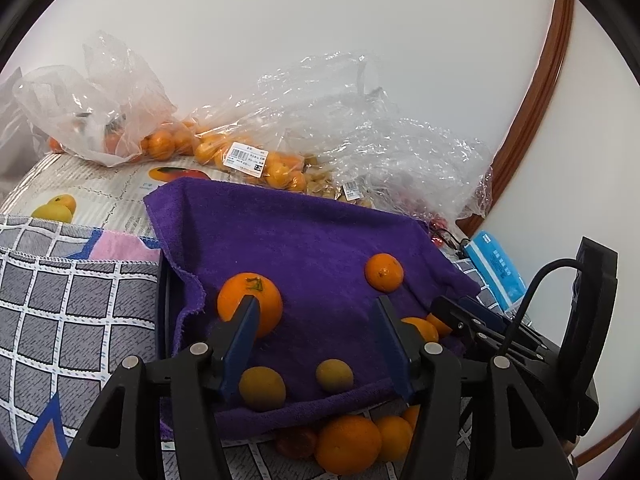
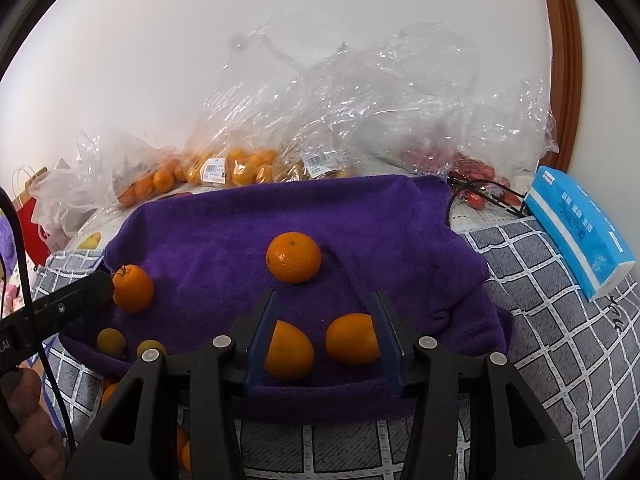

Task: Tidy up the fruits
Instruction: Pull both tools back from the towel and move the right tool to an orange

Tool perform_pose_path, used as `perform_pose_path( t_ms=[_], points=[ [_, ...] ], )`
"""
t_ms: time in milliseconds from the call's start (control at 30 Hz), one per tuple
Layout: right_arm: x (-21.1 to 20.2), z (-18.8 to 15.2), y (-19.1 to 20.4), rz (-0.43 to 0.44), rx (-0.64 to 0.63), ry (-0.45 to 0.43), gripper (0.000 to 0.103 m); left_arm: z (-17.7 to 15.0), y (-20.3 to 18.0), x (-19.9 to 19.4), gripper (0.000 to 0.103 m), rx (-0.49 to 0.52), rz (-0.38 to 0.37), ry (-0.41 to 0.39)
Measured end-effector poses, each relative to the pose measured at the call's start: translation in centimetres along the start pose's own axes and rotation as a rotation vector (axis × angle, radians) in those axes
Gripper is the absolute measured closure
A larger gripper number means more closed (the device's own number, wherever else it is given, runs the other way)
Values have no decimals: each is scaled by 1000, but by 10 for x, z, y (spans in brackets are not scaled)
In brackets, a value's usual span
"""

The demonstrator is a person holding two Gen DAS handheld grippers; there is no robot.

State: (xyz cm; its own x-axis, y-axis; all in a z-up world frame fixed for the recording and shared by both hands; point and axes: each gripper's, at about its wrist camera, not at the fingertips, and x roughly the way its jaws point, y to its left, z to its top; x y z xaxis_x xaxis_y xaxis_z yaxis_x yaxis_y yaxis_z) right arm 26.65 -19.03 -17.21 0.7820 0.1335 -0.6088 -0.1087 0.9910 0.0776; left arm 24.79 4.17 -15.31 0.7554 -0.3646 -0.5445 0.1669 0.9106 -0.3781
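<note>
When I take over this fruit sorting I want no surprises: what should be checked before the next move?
1. Left gripper free: jaws open, nothing clamped. Ok.
2. Right gripper free: jaws open, nothing clamped. Ok.
3. A single target for the right jaws: a near orange and a second orange both lie between them. Not ok.
4. Grippers apart: the left one's tip sits beside the stemmed orange, well away from the right one. Ok.
5. Purple towel lying flat: it is rumpled at the right. Not ok.
6. A place for sorted fruit: none visible. Cannot tell.
</note>
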Motion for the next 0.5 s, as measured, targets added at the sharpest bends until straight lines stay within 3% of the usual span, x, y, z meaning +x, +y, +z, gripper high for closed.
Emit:
perform_pose_path(
  t_ms=[500],
  points=[
    [-15,4,11,2,-21,23,54,3,-8,-19,47,24,80,-41]
  ],
)
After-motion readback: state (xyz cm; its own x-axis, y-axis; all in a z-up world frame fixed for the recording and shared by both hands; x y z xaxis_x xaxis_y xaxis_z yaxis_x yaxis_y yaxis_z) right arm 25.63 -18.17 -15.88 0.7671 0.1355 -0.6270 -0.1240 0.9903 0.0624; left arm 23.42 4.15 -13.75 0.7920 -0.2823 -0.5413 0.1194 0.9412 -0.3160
